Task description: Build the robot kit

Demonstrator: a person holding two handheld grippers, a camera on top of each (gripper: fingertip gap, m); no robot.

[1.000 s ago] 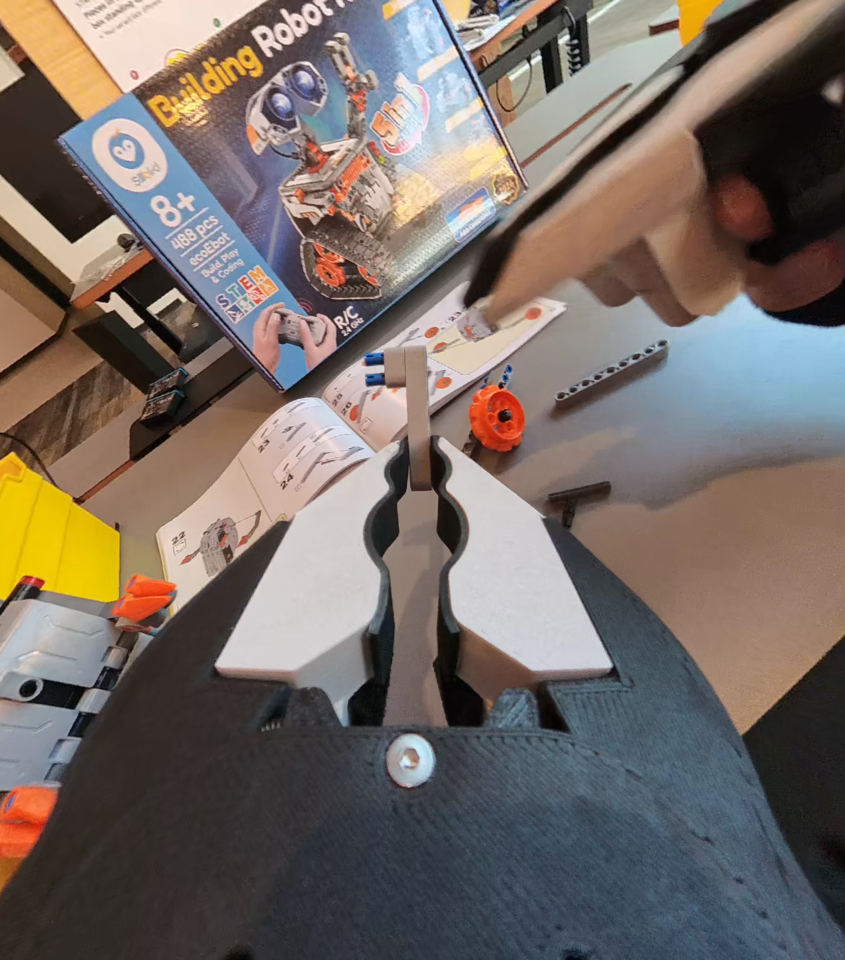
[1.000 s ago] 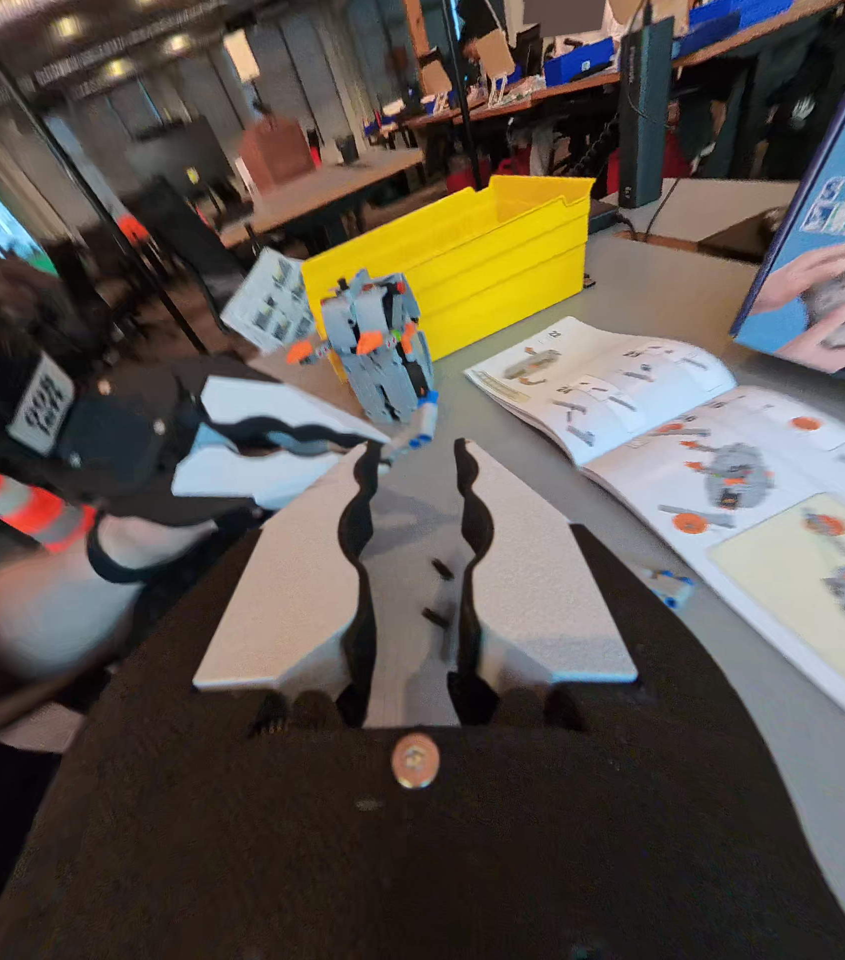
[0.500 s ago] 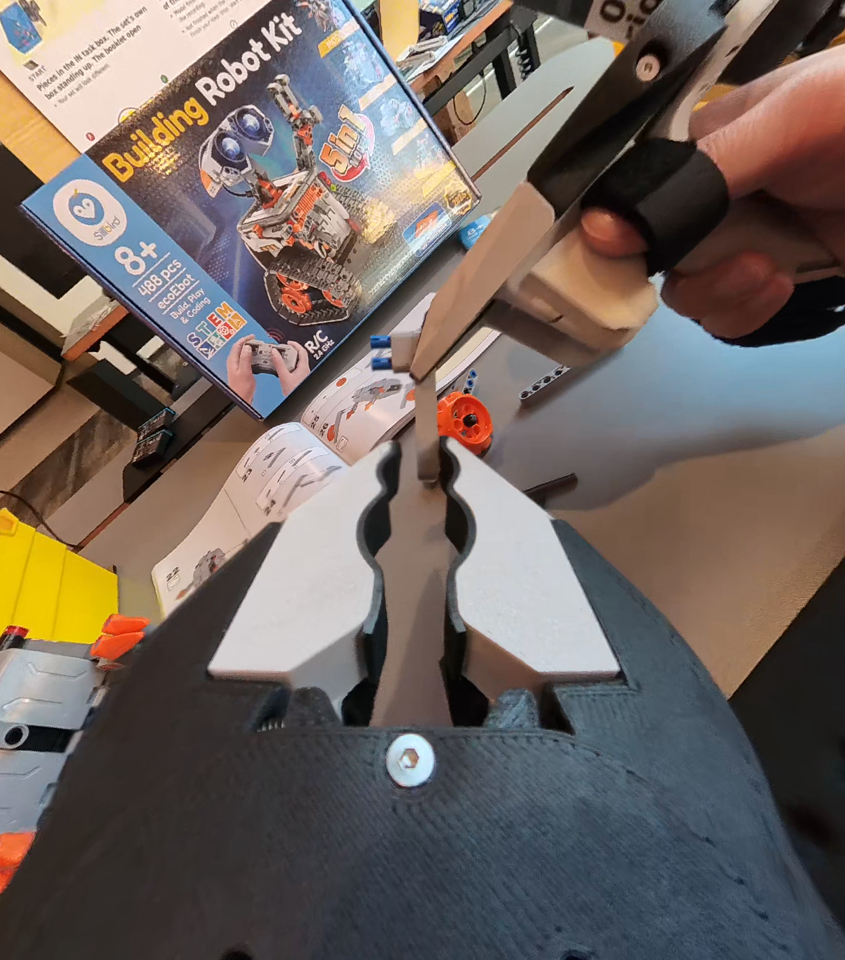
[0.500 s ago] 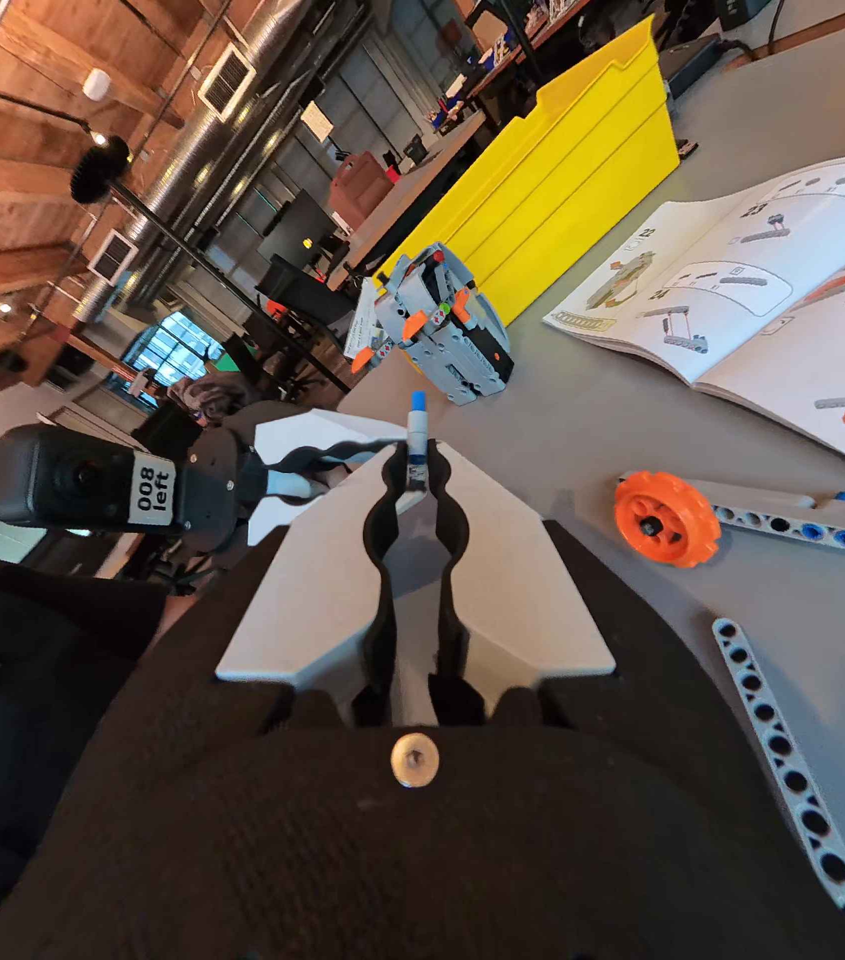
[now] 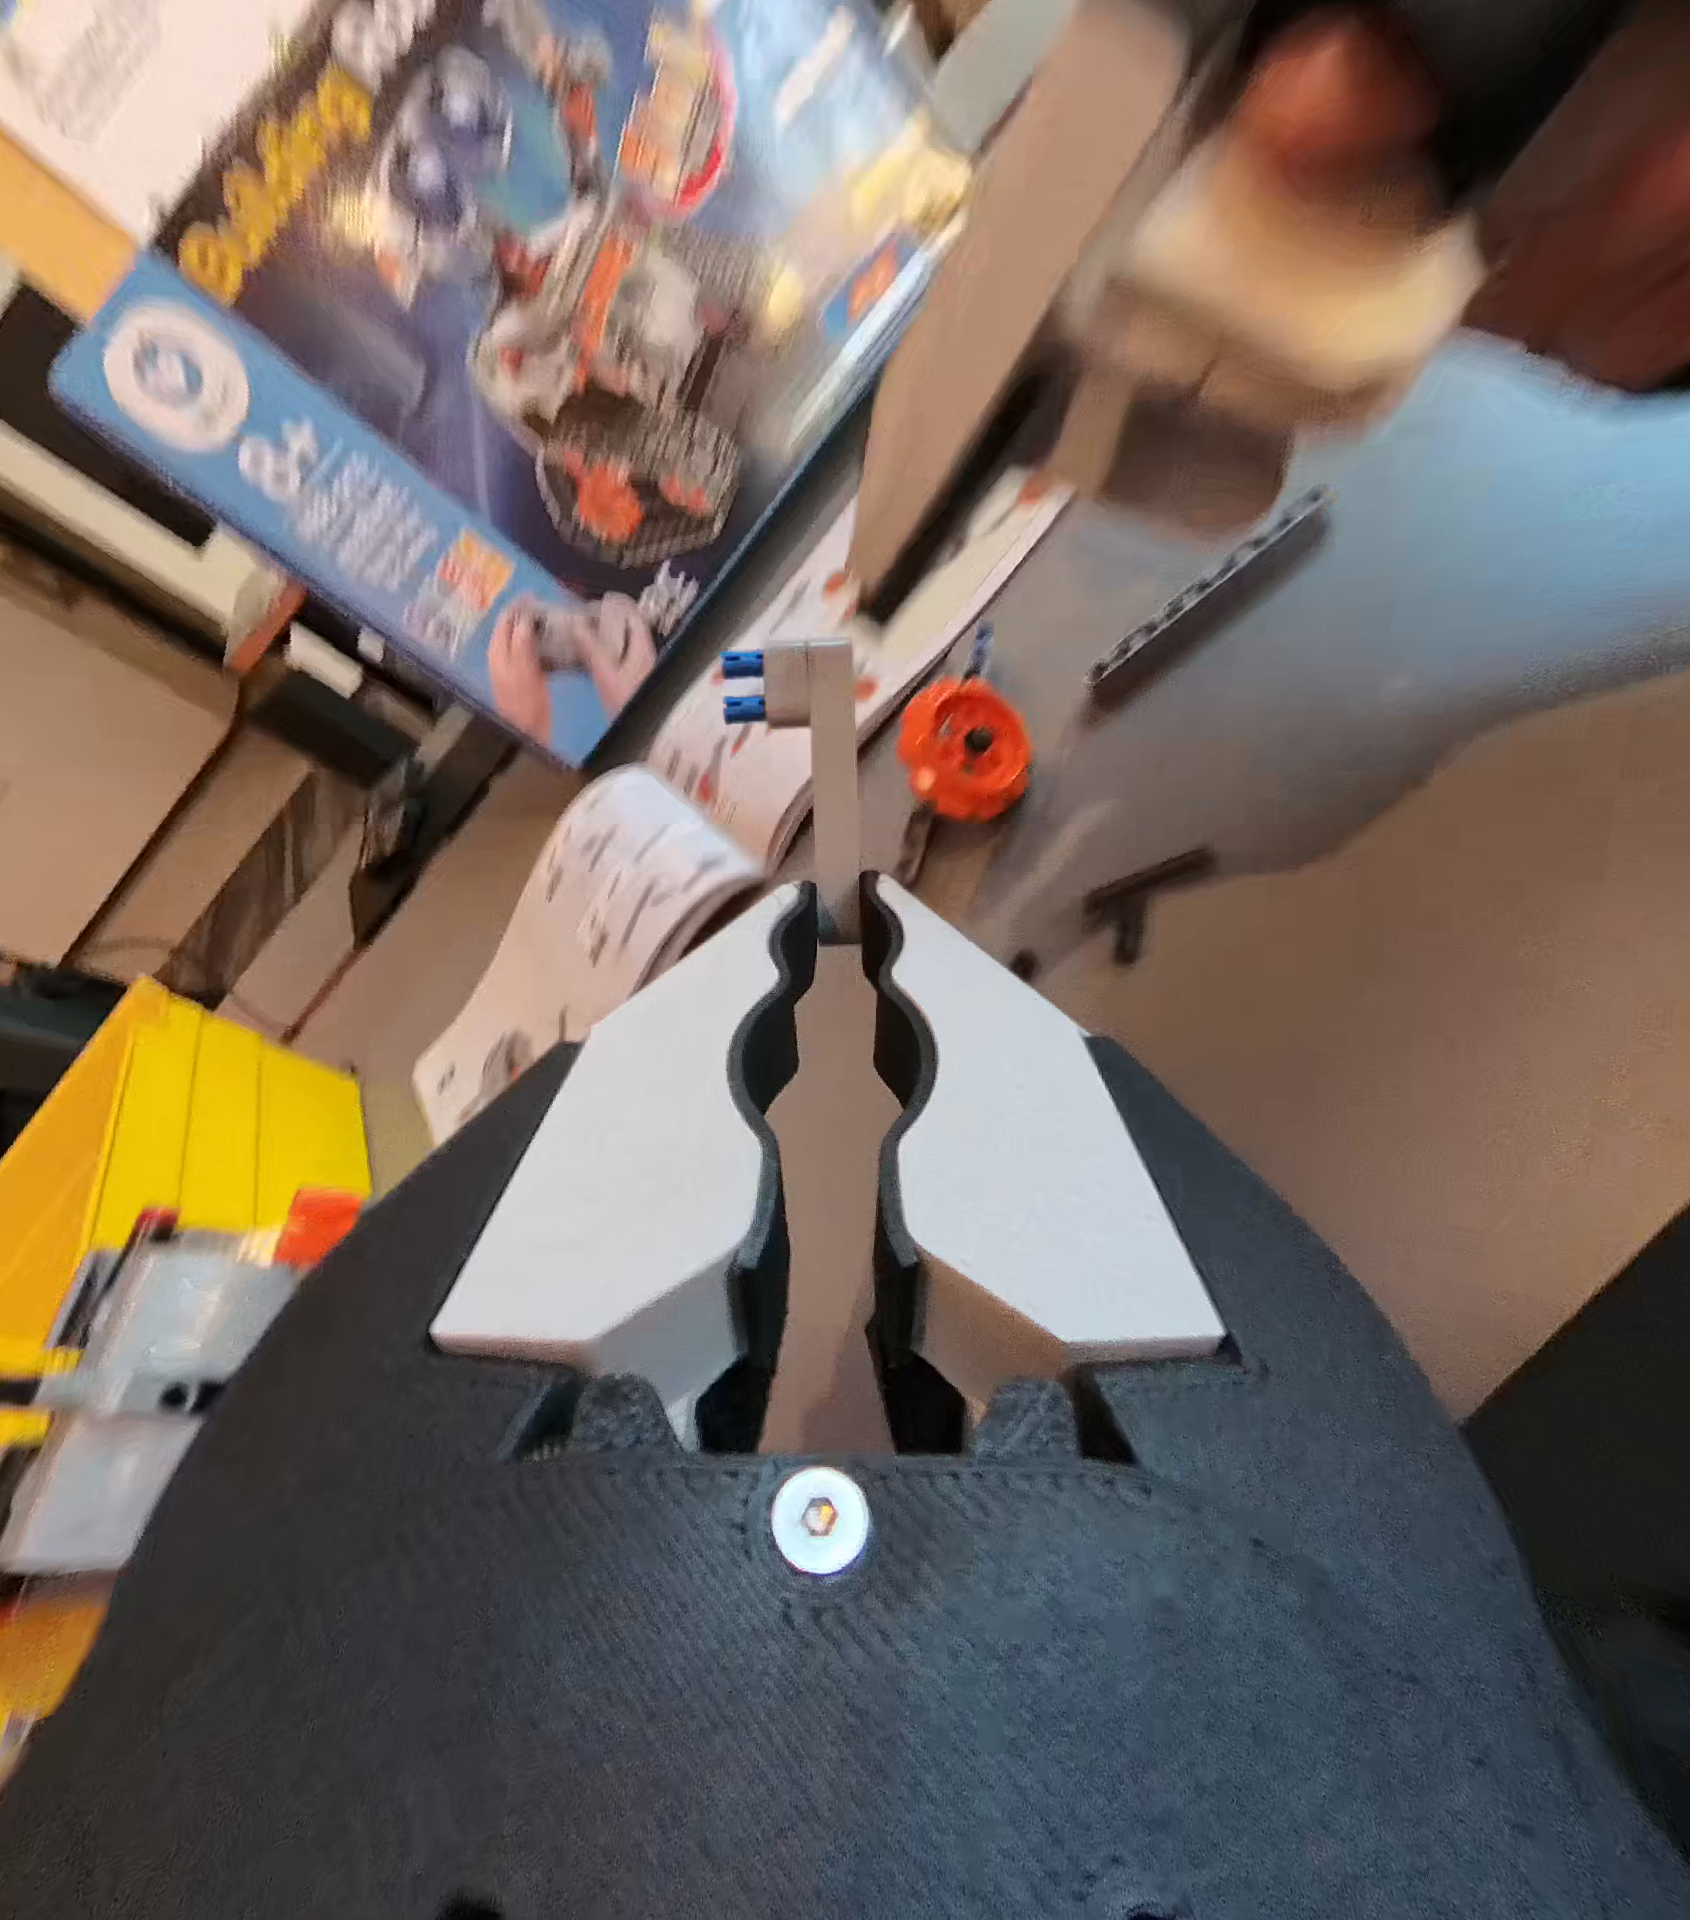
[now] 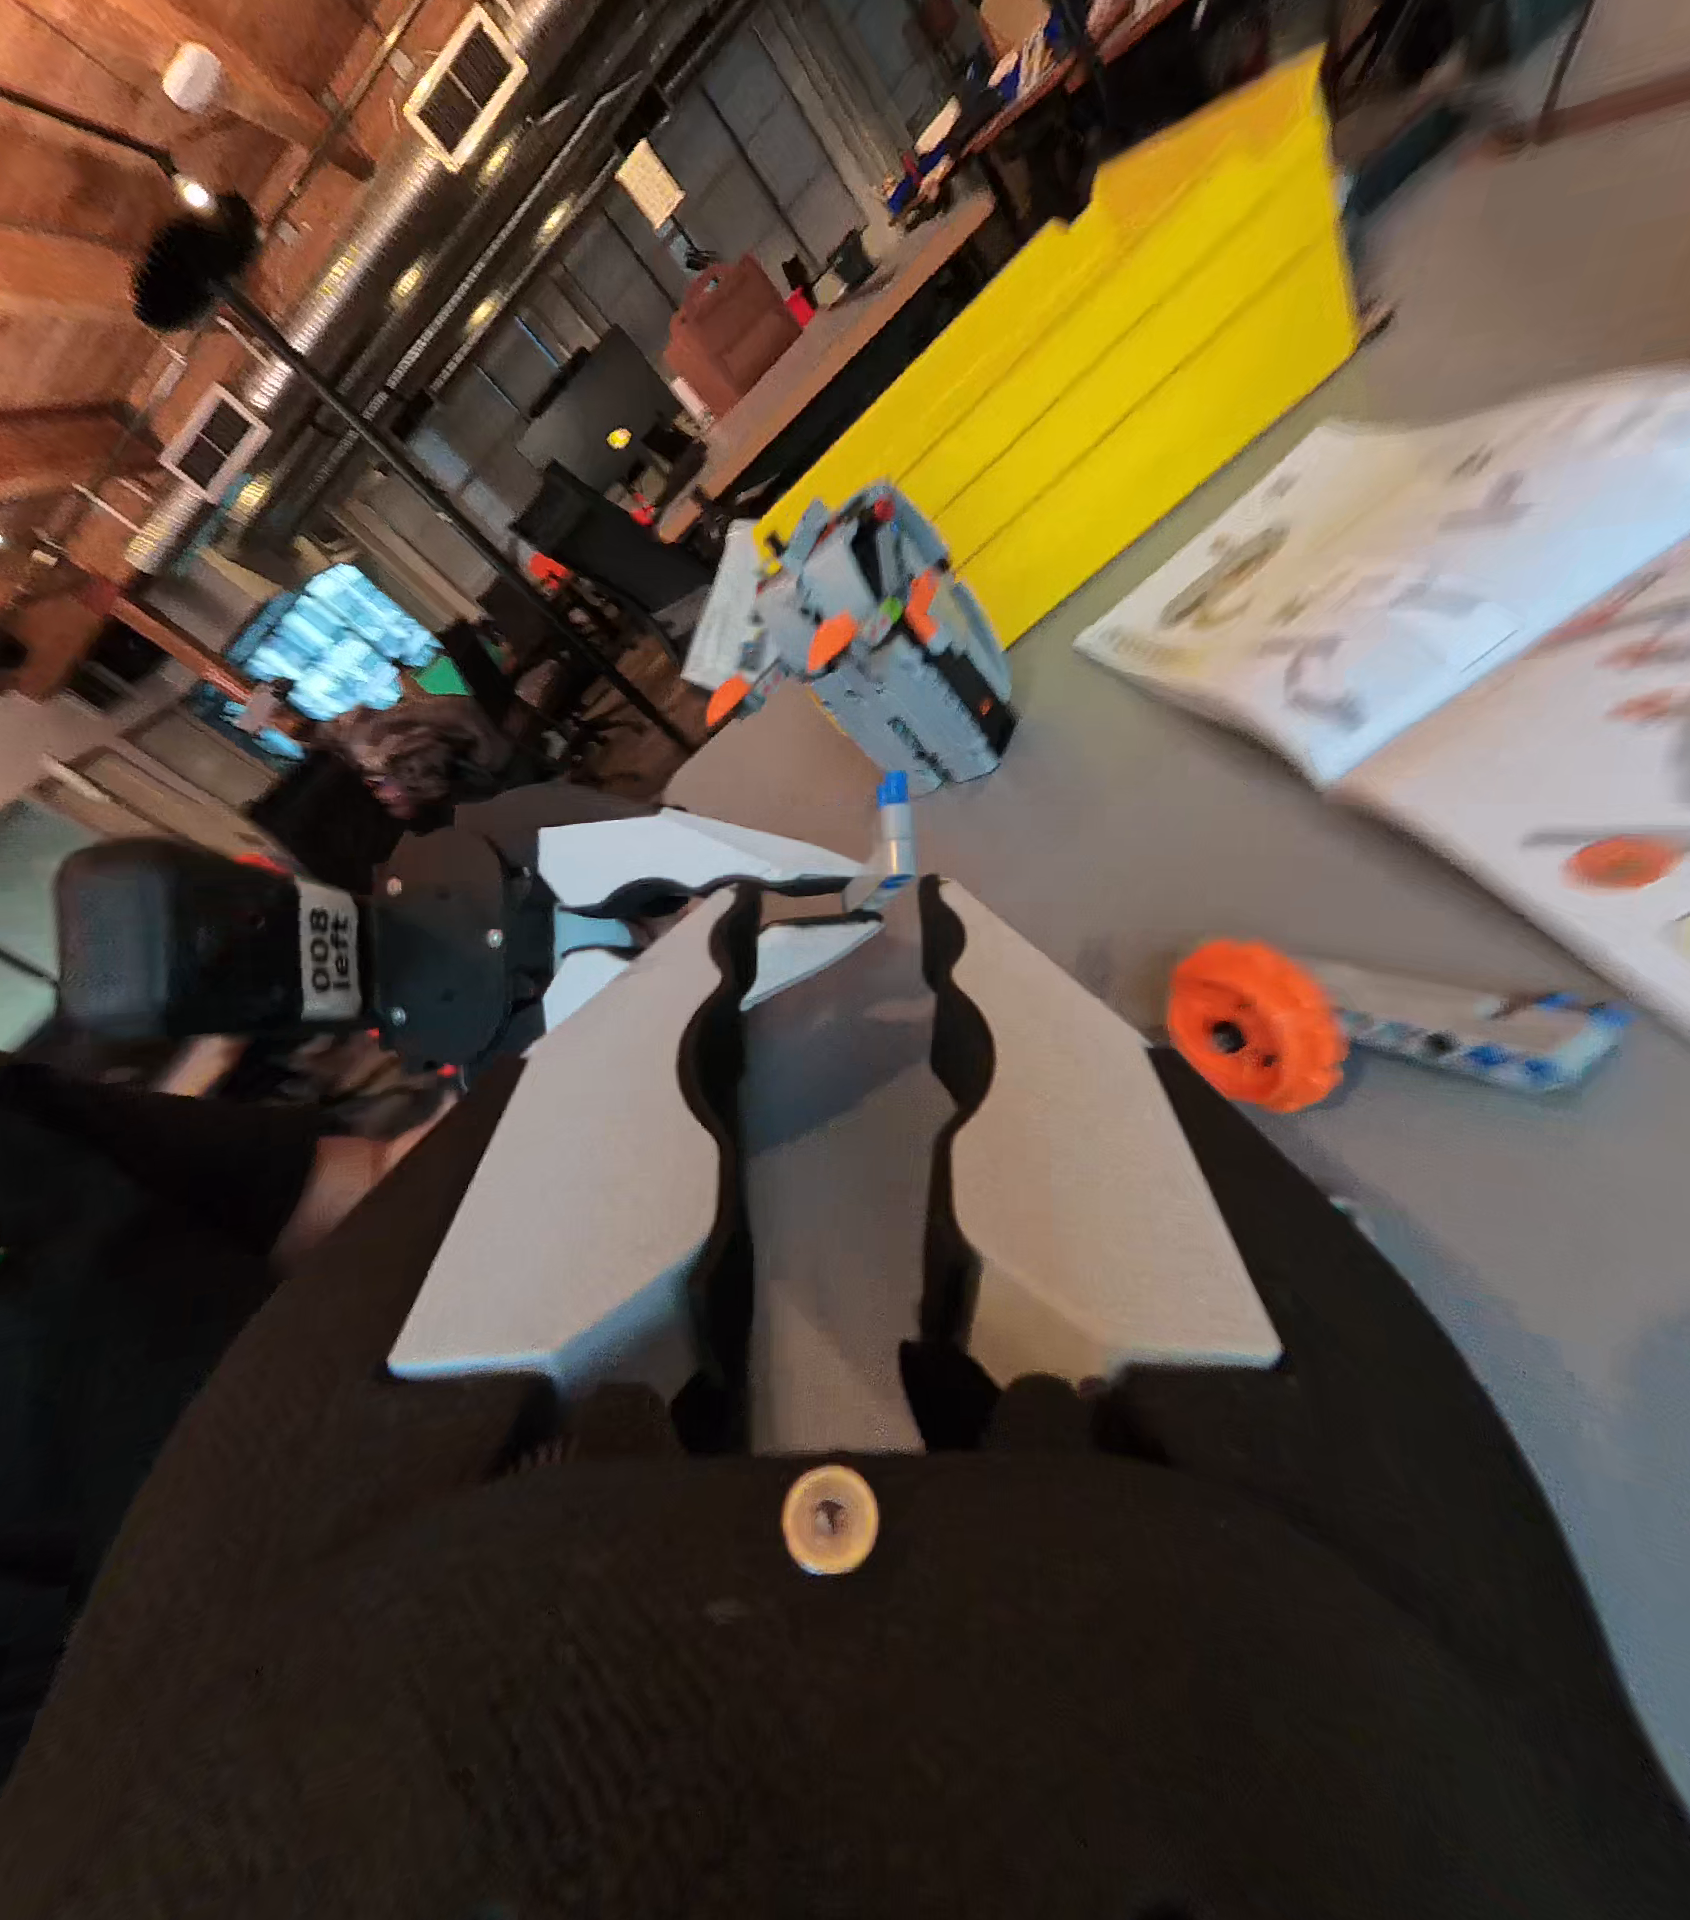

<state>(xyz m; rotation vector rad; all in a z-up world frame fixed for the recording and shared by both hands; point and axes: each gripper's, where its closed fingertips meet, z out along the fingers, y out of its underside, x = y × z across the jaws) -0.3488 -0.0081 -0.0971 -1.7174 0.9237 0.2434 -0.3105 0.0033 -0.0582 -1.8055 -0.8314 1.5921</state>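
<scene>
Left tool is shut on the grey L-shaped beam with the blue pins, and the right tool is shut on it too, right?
Not quite. The left tool is shut on the grey L-shaped beam, but the right tool is open and holds nothing; the right wrist view shows its fingers apart.

My left camera looks low along my fingers toward the kit box (image 5: pixel 467 343); my right faces the yellow bin (image 6: pixel 1111 343). Both share the orange wheel (image 5: pixel 966 748) and booklet (image 6: pixel 1443 582).
</scene>
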